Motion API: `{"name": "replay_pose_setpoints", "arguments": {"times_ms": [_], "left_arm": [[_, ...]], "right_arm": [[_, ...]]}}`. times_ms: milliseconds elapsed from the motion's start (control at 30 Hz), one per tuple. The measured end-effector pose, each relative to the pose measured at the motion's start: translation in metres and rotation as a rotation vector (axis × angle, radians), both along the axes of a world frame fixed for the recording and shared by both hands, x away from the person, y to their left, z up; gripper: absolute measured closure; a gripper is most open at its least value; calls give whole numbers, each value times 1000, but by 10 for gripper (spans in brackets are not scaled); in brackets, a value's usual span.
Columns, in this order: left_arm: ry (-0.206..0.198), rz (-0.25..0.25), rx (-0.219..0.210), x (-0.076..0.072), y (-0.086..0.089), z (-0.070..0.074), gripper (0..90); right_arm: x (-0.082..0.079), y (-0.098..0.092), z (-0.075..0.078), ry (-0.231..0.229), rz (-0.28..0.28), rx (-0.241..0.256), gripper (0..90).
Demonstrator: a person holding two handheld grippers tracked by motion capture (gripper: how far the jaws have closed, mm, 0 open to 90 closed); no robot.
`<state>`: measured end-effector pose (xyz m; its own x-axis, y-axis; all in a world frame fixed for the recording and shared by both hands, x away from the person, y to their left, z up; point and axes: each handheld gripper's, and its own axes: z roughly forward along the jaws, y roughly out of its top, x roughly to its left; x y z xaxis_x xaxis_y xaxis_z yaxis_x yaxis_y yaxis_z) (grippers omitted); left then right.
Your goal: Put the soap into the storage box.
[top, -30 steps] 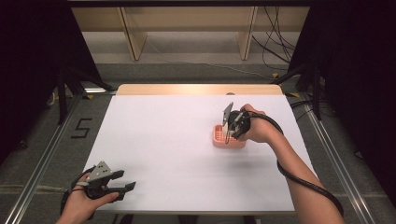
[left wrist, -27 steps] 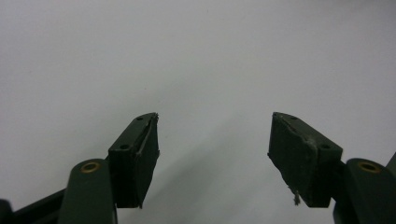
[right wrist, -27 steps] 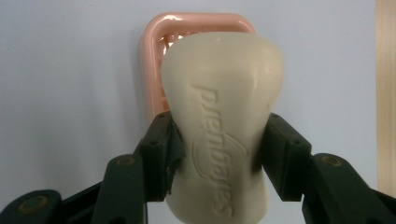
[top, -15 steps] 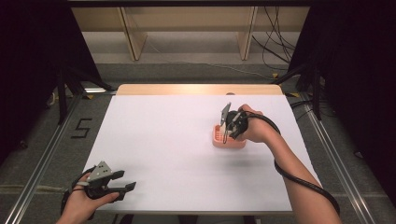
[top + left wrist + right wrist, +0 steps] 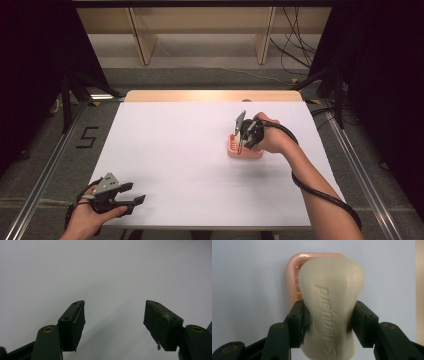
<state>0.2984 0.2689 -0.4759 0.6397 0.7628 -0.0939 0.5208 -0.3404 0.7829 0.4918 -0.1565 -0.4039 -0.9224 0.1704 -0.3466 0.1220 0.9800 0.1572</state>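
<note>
R gripper (image 5: 329,320): both black jaws pressed on the sides of a cream, waisted bar of soap (image 5: 332,307) w/ embossed lettering, clamped at its narrow middle. Pads touch the soap on both flanks; the pad at the view's left has a frayed edge. Soap runs lengthwise along the jaws, far rounded end past the fingertips, near end down between the jaw arms.

Behind/under the soap: a salmon-pink plastic soap dish (image 5: 293,275) w/ rounded corners and ribbed floor, sitting flat on the white table (image 5: 244,290). The soap overlaps most of the dish, so just the dish's far rim and one long side show in the R gripper view. Can't tell if the soap rests on the dish or is just above it.

High view: R gripper (image 5: 242,142) tilts down over the pink dish (image 5: 233,150), in the table's right half, about mid-depth. Hand (image 5: 272,137) wraps the gripper body, cable trails back along the forearm.

L gripper (image 5: 113,317): jaws spread wide, nothing between them, only bare white table (image 5: 105,270) beyond. A small frayed bit hangs from the pad at the view's right. High view: L gripper (image 5: 132,199) at the near left corner of the table (image 5: 170,150), well apart from dish and soap, hand (image 5: 92,217) at the table edge.
</note>
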Motion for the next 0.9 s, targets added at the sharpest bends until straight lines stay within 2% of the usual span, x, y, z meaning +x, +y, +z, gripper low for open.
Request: {"name": "replay_pose_setpoints", "arguments": {"times_ms": [67,133,233,267,300,367,400,433,467,500,533,567,600,667,700,733,767,800,833,900], "left_arm": [[-2,-1,2,0,0,0,328],[-1,-1,2,0,0,0,328],[0,-4,2,0,1,1,328],[0,-10,10,0,1,1,328],[8,-1,-3,0,1,1,328],[-1,-6,4,0,1,1,328],[-1,-7,5,0,0,1,328],[-2,-8,4,0,0,1,328],[-3,-7,4,0,0,1,328],[-24,-6,24,2,1,0,328],[-7,-20,25,2,2,2,328],[-1,-6,2,0,1,1,328],[-1,-4,0,0,0,1,328],[-2,-8,3,1,0,1,328],[-6,-13,7,1,1,1,327],[-6,-25,22,1,2,1,326],[6,-12,9,0,1,1,324],[1,-14,19,0,1,2,323],[-9,-3,-4,0,-1,1,323],[-12,-4,-4,0,-1,1,323]], "right_arm": [[2,1,0,-14,25,4,505],[1,1,-1,-10,-11,8,505],[1,2,-1,-3,-29,5,505],[3,2,-1,-16,5,13,505],[3,3,-1,-18,0,15,505],[3,3,-1,-10,-18,10,505],[4,3,-1,-4,-5,10,505],[5,4,-1,-23,16,7,506],[5,4,-1,-23,18,8,506],[5,4,-2,-21,14,9,505],[5,4,-2,-7,-7,4,505],[2,4,-2,-2,-48,8,505],[4,4,-2,-8,-33,5,505],[4,4,-2,-7,-39,6,505],[5,4,-2,3,-24,2,506],[7,5,-3,-14,-2,2,505],[7,5,-3,-14,8,5,505],[8,4,-4,-22,5,13,506],[7,4,-4,-17,-9,16,505],[7,4,-5,-10,-12,11,505]]}}
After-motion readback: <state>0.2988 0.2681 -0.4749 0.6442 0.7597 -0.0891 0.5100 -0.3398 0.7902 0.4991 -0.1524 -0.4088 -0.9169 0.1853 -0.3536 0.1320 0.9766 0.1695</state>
